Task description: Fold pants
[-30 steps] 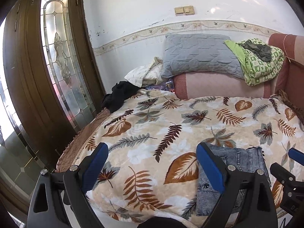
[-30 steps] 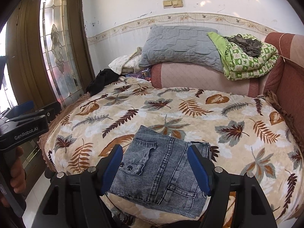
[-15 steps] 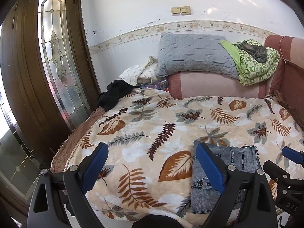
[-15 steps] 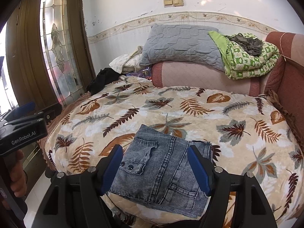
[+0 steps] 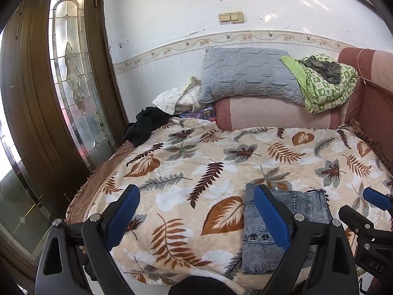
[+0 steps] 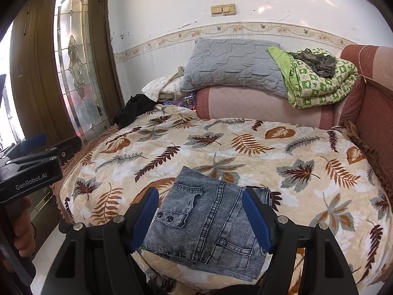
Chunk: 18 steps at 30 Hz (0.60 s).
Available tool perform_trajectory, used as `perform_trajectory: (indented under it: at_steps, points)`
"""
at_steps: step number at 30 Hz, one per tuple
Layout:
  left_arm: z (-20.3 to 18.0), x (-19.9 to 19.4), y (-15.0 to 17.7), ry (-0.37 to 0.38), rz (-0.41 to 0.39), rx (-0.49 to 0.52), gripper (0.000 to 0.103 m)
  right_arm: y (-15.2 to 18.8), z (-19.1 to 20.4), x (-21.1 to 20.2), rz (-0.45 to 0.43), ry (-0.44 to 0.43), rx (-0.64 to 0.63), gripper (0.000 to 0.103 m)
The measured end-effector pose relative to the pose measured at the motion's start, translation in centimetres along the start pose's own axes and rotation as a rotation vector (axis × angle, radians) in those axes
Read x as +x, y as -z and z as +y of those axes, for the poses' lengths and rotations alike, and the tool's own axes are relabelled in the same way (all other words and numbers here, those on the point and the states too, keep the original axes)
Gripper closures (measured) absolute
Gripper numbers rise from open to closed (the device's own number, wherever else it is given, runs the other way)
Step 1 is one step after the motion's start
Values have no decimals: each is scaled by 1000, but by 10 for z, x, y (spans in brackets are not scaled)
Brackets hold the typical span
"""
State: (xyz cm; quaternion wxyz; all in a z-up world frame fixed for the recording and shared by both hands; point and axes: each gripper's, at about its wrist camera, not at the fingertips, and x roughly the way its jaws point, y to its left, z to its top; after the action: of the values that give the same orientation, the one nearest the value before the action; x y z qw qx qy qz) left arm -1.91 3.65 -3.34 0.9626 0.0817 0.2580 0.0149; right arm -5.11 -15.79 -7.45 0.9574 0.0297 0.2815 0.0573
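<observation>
Between the right gripper's [image 6: 200, 217] wide-open, empty jaws, folded pants [image 6: 208, 223] lie flat on the bed [image 6: 282, 147]; the left gripper [image 5: 196, 217], likewise spread and empty, hovers alongside, apparently finished.

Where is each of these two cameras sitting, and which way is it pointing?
Left wrist view: on the left gripper, facing across the bed toward the wall; its blue fingers and the right gripper's tip show.
Right wrist view: on the right gripper, directly before the folded jeans; the left gripper and a hand show.
Shared: jeans, leaf blanket, grey pillow.
</observation>
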Motion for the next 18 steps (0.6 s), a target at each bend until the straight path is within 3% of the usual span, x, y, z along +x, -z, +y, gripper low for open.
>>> perform_trajectory:
  at_steps: [3,8,12,18]
  points:
    - [2,4,1,18,18,-8,9,0,-1,0,0,0,1,29]
    - [0,30,13,-31,68,6,9,3,-3,6,29,-2,-5,29]
    - [-6,90,45,19,310,8,9,19,-18,32,119,10,17,29]
    - [-27,152,84,45,529,31,9,55,-66,90,307,38,97,29]
